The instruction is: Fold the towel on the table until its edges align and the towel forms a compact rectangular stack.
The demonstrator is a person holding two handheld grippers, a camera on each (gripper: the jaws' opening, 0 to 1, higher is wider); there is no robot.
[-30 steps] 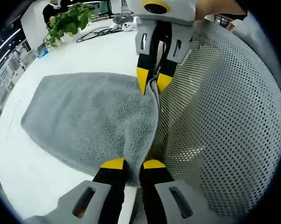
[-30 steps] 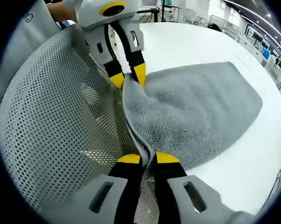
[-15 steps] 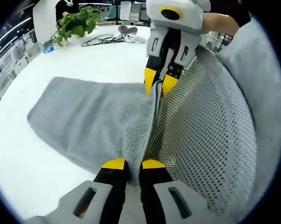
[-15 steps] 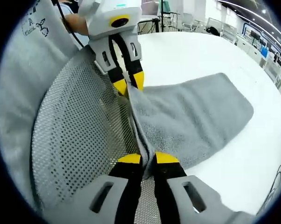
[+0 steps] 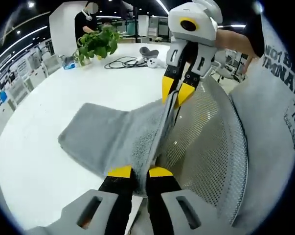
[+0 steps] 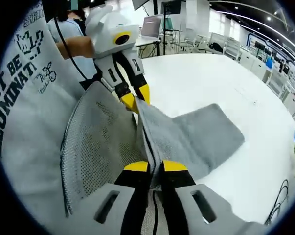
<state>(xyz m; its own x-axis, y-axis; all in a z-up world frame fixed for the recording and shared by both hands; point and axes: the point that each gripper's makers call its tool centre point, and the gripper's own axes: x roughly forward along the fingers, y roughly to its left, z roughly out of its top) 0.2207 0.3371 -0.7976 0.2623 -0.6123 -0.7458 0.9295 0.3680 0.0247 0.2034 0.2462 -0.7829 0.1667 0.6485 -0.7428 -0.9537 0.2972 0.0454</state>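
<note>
One grey towel [image 5: 113, 139] lies partly on the white table [image 5: 34, 161], its near edge lifted between two grippers. The left gripper [image 5: 140, 172] and the right gripper [image 6: 154, 166] each pinch that edge, jaws closed on it. Beyond the towel stand one potted plant [image 5: 96, 44] and one black cable [image 5: 123, 62].

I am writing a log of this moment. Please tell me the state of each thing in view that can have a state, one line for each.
towel: near edge lifted by both grippers, far end lying on the table, not yet folded.
left gripper: jaws shut on the towel edge.
right gripper: jaws shut on the towel edge.
table: white, bearing the towel's far end.
mesh chair back: upright, beside the lifted edge.
</note>
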